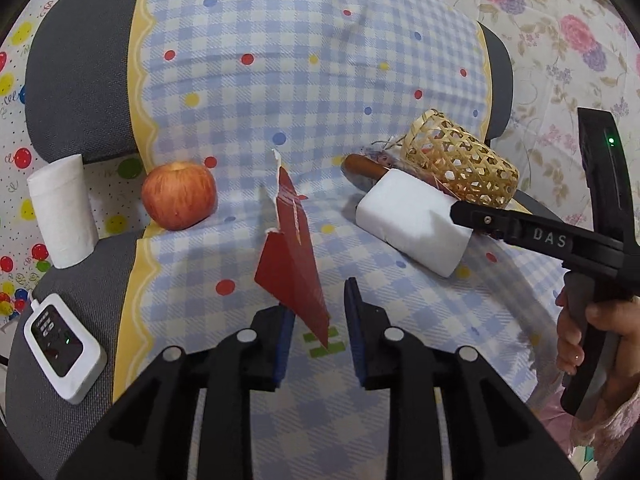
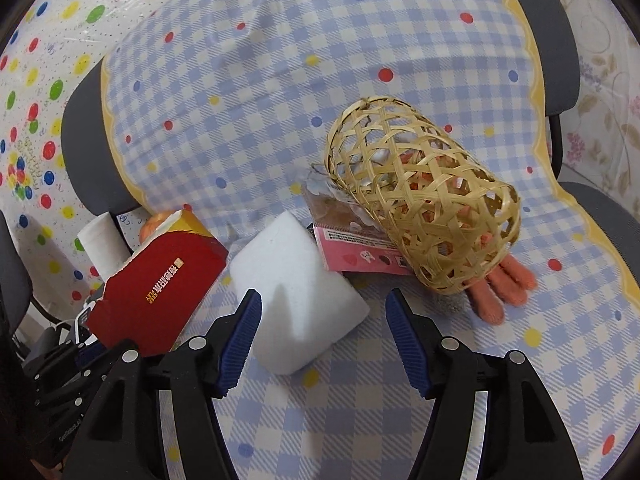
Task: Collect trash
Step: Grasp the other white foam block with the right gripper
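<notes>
A torn red carton (image 1: 294, 256) stands on the blue checked cloth (image 1: 280, 80), its lower corner between the fingers of my left gripper (image 1: 318, 320), which is open; the left pad may touch it. It also shows in the right wrist view (image 2: 160, 284). A white foam block (image 2: 296, 292) lies on the cloth. My right gripper (image 2: 322, 332) is open, its left pad against the block's near edge. In the left wrist view the block (image 1: 408, 224) sits under the right gripper's tip (image 1: 460, 212). A woven bamboo basket (image 2: 424, 196) lies on its side over a pink wrapper (image 2: 360, 252).
A red apple (image 1: 180, 194), a white paper roll (image 1: 60, 210) and a small white device (image 1: 60, 354) lie at the left. An orange knitted glove (image 2: 500, 284) pokes from under the basket. A brown sausage-like item (image 1: 362, 166) lies behind the block. The cloth covers a grey chair (image 1: 76, 80).
</notes>
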`<state>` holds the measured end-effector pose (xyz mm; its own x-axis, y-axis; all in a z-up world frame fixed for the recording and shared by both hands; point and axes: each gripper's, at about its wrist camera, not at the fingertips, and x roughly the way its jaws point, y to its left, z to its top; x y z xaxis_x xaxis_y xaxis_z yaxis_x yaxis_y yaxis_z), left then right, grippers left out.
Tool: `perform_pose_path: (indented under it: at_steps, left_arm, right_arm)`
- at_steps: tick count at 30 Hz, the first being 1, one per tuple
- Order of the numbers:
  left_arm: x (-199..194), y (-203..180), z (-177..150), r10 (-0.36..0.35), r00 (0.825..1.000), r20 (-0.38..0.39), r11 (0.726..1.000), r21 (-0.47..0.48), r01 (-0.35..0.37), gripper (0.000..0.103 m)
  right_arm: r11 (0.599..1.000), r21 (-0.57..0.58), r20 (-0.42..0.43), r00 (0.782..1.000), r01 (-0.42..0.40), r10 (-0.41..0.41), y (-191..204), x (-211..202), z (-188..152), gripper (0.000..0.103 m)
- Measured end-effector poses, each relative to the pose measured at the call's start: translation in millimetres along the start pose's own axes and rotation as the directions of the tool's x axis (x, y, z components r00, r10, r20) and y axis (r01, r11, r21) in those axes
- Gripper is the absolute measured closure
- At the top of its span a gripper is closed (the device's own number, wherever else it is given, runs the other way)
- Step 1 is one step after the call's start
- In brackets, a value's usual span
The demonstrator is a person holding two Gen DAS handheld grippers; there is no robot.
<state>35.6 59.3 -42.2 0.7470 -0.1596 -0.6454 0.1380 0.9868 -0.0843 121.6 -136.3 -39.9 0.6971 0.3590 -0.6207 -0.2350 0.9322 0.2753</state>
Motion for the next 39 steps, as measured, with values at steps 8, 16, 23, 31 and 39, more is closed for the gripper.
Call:
perform_pose_path:
  at_steps: [8, 16, 23, 31, 39]
  left_arm:
    - [4, -3, 0, -0.009, 1.0, -0.008, 1.0, -0.003, 0.009, 0.103]
    - [-10, -7, -11, 0.003, 1.0, -0.008, 1.0, 0.001, -0.003, 0.103]
    - [-45, -23, -11, -0.05, 0.998, 0.044, 0.999, 0.008, 0.049, 0.103]
    - [-83, -75, -22, -0.157, 0.983, 0.095, 0.984, 0.097, 0.148, 0.103]
    - [-103, -127, -30, -0.254, 0.961, 0.109, 0.951, 0.209, 0.227, 0.103]
  right_arm:
    - [0.992, 0.109, -0.044, 0.997, -0.064, 0.069, -10, 19, 0, 0.041]
    - [0.995, 0.066, 0.028, 0.997, -0.08, 0.078, -7, -20, -14, 0.072]
    - [0.995, -0.1, 0.142, 0.99, 0.019, -0.005, 14, -96, -23, 0.074]
    - [0.988, -0.118, 0.221, 0.972, 0.105, -0.077, 5, -162, -51, 0.073]
    - [0.982, -0.056, 0.256, 0.953, 0.183, -0.163, -28, -210, -79, 0.073]
